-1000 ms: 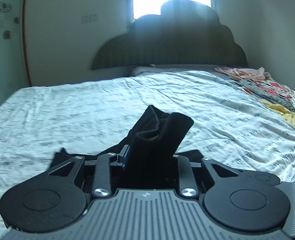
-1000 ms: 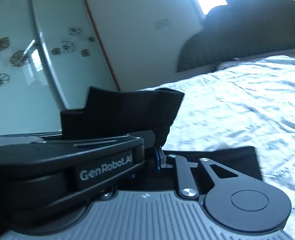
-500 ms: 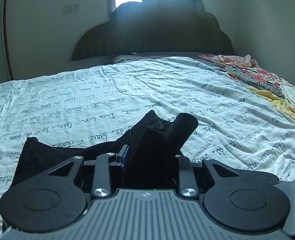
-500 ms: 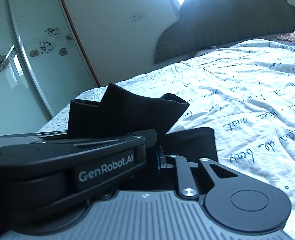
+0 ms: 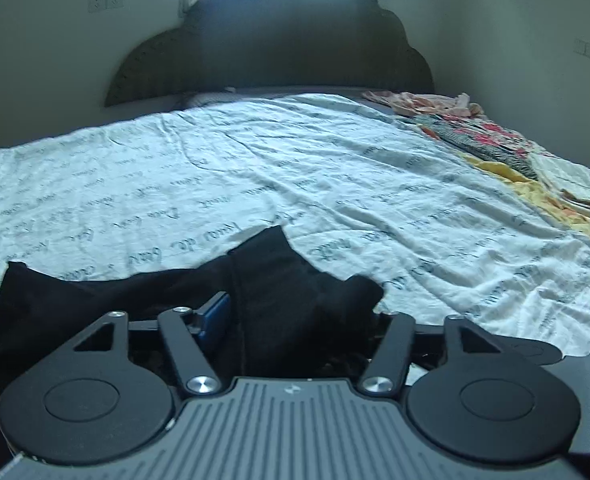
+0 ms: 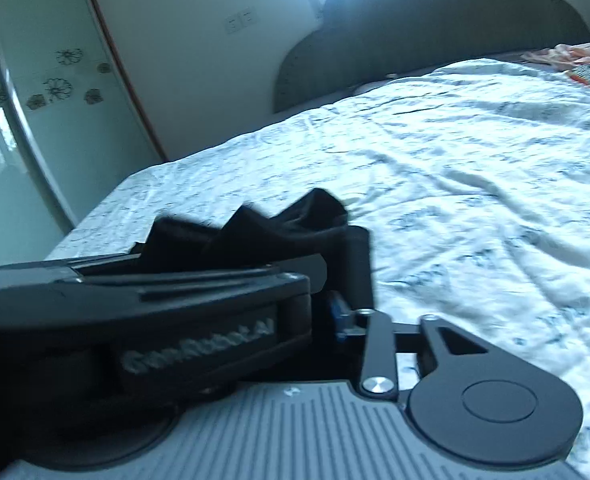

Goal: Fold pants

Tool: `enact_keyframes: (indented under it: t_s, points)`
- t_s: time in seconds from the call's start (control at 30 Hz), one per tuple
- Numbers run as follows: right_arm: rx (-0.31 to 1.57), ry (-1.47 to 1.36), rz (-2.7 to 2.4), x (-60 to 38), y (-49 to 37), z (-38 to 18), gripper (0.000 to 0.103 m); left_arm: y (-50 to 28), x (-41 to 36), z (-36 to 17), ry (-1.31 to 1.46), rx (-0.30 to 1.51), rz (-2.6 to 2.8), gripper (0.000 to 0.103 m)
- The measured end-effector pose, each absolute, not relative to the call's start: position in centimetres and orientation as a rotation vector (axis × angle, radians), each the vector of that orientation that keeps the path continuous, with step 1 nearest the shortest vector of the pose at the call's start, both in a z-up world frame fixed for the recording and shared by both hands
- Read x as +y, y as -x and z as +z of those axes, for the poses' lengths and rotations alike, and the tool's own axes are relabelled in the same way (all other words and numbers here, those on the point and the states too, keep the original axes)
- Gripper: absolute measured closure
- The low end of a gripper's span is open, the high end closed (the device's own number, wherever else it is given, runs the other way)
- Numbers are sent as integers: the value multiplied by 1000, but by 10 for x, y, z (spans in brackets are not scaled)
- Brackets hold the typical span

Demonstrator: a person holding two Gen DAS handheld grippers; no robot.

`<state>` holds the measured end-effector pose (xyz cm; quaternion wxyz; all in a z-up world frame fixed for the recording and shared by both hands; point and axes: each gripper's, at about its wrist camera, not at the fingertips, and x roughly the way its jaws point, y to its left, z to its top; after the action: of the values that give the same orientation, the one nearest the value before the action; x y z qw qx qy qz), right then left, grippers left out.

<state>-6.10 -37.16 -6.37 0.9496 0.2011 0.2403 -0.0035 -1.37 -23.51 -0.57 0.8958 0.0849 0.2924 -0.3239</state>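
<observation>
On the bed sheet [image 5: 335, 168] both grippers, left gripper [image 5: 295, 320] and right gripper [image 6: 335, 280], have just been opening, black pants [image 5: 95, 300] loose between the jaws; this fold seems laid, next withdraw and regrasp

- The pants [image 5: 279, 292] were plain black, with no visible pattern.
- The bed sheet [image 5: 255, 168] was white to pale blue, printed with rows of dark cursive script.
- The headboard [image 5: 271, 40] was dark grey-green with a scalloped outline.
- The left gripper [image 5: 295, 320] was black with a ribbed grey housing, silver pivot screws and a blue pad [image 5: 215, 316].
- The right gripper [image 6: 335, 280] was black and grey, with a blue insert.
- The folded clothes [image 5: 491, 140] at the bed's far side showed a red floral print on black-and-white, above yellow and cream fabric.
- The pink garment [image 5: 427, 102] lay near the headboard.
- The wardrobe door [image 6: 47, 92] was pale frosted green with dark flower motifs.
- The walls [image 5: 47, 60] were off-white.
</observation>
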Motion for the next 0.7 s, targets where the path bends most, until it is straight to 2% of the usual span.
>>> enact_keyframes:
  t_s: [0.1,0.23,0.37,0.5,0.7]
  points:
    - [502,-373,-73,-380,75,-62,52,13,-234,-2,-143,662,-729,36]
    - [505,-362,-218,-402,95,-60,52,12,-219,12,-97,707,-784,29]
    - [443,-476,-229,-425,100,-47,49,-10,-183,29,-106,677,-698,28]
    - [458,-510,-45,-422,70,-36,49,-51,-142,31,-160,650,-508,28]
    - [538,-627,93,-415,7,-39,48,-96,-101,17,-169,713,-369,31]
